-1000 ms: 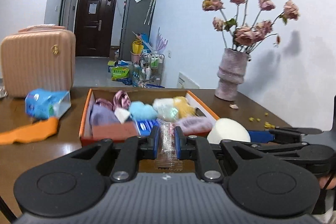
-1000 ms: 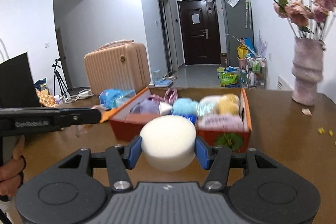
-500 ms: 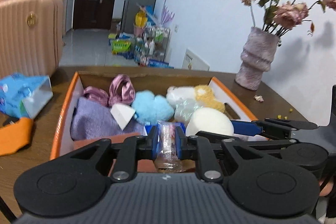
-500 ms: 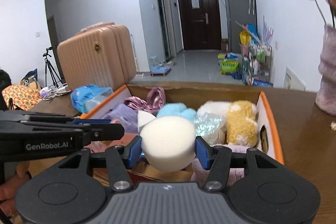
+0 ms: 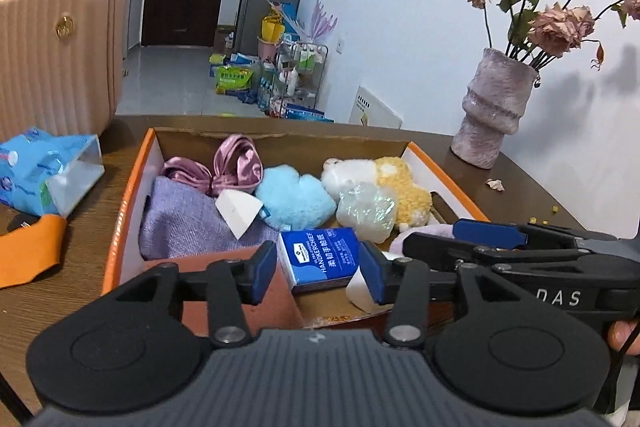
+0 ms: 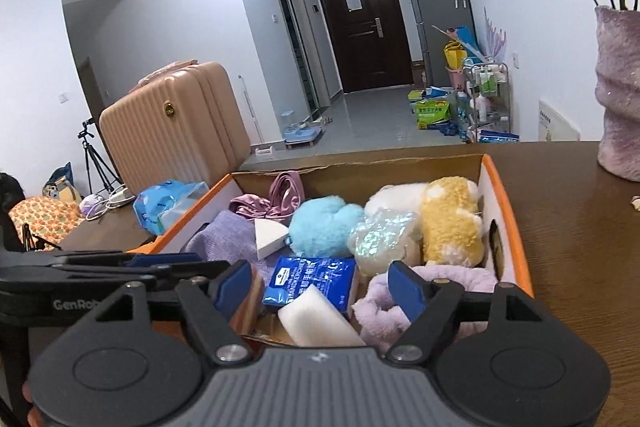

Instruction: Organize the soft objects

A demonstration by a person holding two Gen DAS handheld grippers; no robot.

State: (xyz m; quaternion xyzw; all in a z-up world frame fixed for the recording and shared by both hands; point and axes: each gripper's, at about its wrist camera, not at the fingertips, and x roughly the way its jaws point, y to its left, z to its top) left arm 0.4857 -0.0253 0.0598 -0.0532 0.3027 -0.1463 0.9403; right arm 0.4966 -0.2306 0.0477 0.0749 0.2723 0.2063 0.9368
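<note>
An orange cardboard box on the brown table holds soft things: a purple towel, a pink satin scrunchie, a blue plush, a yellow and white plush and a blue handkerchief pack. My left gripper hangs over the box's near end, jaws opening, nothing pressed between them. My right gripper is beside it, jaws also opening. The white round sponge lies loose in the box under them. The clear packet is out of sight.
A pink vase of dried roses stands on the table right of the box. Left of it lie a blue tissue bag and an orange cloth, with a pink suitcase behind. A hallway opens beyond the table.
Both grippers moved forward over the box and opened. The white sponge dropped from the right jaws into the box. The clear packet left the left jaws.
</note>
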